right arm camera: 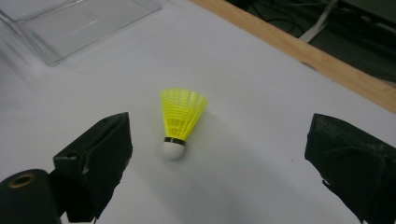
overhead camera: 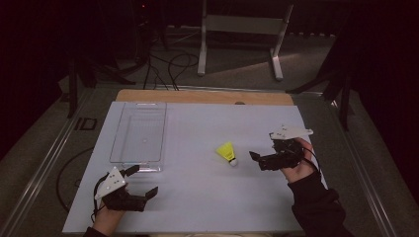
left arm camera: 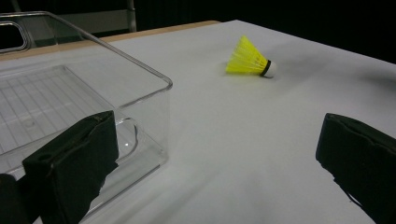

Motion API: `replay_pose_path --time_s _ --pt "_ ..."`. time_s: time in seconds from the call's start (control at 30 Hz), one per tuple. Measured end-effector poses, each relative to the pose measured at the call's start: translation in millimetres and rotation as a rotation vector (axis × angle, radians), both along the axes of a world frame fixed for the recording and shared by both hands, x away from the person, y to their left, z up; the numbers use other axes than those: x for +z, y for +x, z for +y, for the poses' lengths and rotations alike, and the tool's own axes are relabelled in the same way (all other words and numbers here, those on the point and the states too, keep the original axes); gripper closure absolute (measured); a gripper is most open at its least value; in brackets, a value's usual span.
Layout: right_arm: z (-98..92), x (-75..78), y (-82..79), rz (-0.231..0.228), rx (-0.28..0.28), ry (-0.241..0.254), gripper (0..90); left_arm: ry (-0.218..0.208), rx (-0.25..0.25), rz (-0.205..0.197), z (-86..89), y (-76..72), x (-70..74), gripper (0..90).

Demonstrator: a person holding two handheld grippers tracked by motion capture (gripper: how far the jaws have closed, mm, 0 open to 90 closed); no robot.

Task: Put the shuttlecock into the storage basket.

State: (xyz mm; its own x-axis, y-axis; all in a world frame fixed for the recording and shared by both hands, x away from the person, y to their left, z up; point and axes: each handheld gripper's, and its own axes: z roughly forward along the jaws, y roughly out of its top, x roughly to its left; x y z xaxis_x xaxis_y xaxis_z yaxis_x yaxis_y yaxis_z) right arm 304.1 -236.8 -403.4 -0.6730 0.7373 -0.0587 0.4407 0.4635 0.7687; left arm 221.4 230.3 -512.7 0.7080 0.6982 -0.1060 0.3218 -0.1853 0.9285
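Note:
A yellow shuttlecock with a white cork lies on its side on the white table top, right of the middle. My right gripper is just to its right, open, jaws pointing at it. In the right gripper view the shuttlecock lies ahead between the wide-apart jaws of that gripper, cork nearest, untouched. My left gripper is open at the front left, holding nothing. In the left gripper view, past this gripper, the shuttlecock lies far off.
A clear plastic tray stands empty at the left of the table; its near corner is close to my left gripper's left jaw. The tray also lies far off in the right gripper view. A wooden edge runs along the back.

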Motion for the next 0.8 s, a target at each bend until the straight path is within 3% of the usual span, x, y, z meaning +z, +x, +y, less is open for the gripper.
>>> replay_pose_path --time_s 0.43,0.8 --pt "17.1 1.0 5.9 0.017 0.053 -0.02 7.7 0.002 -0.005 0.0 -0.9 -0.1 -0.1 0.3" --pt "28.8 -9.2 14.1 0.077 0.073 -0.022 7.6 -0.001 -0.008 0.003 -1.2 -0.3 -0.2 0.4"
